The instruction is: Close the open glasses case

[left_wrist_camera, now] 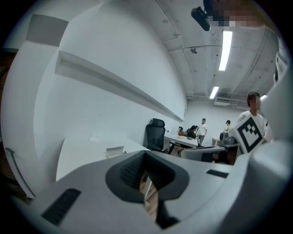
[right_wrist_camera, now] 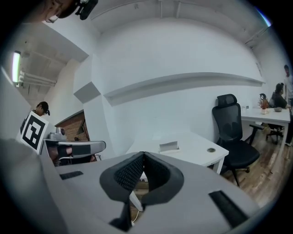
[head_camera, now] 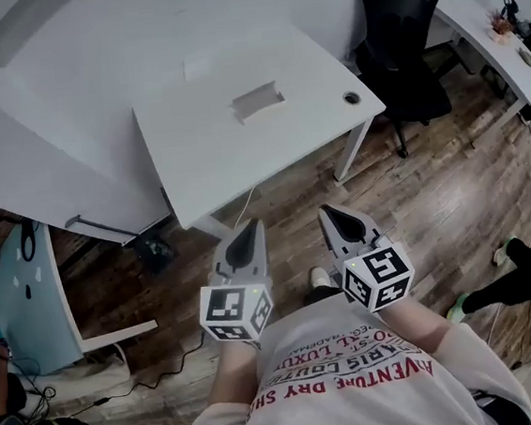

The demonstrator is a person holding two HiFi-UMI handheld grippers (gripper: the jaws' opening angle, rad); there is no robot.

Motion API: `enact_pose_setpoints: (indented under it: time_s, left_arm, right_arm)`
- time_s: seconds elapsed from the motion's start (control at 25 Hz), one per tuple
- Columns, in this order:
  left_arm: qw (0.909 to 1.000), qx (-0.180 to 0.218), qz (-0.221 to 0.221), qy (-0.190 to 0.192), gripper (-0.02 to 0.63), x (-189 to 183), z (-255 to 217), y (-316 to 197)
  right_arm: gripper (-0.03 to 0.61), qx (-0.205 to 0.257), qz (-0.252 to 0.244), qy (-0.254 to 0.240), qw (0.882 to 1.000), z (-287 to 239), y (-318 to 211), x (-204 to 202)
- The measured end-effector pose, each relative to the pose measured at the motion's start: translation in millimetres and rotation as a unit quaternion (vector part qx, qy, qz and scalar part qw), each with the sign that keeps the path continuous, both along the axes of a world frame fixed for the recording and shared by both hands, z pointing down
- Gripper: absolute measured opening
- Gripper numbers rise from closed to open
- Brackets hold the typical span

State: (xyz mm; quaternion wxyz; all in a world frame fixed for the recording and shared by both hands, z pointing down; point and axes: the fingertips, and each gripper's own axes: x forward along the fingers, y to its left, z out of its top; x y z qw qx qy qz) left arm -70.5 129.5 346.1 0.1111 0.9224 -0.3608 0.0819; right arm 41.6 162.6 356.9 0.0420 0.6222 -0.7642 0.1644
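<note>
Glasses case (head_camera: 259, 101) on white table (head_camera: 203, 157), black chair (head_camera: 403, 37) beside — wooden floor (head_camera: 434, 198)

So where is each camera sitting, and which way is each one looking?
Head view: on the person's head, looking steeply down at the table and glasses case; their shirt, left gripper and right gripper show.
Left gripper view: on the left gripper, looking along its shut jaws toward the table and chair; the right gripper shows at right.
Right gripper view: on the right gripper, looking along its shut jaws at the table; the left gripper shows at left.
Both gripper views share the glasses case, table and chair.
</note>
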Motion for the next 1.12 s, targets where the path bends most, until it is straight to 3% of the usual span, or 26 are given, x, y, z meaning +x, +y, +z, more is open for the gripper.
enact_pose_setpoints:
  time_s: [0.2,0.44,0.84,1.12]
  left_arm:
    - [0.9999,-0.001,-0.009,0.007,-0.002,55,-4,-30]
    - [0.9994,-0.023,-0.025,0.009,-0.002,88,5,-52]
    - [0.9981,-0.053,-0.028,0.011,-0.002,115,30,-90]
    - [0.9977,-0.057,-0.032,0.016,-0.002,122,37,-154]
  right_arm:
    - [0.012,-0.011,-0.037,-0.014,0.999,4,-33,46]
    - [0.012,-0.031,-0.054,-0.024,0.998,18,-59,79]
    - [0.012,-0.048,-0.057,-0.011,0.997,31,-99,109]
    - [0.012,-0.063,-0.046,-0.006,0.997,42,-157,120]
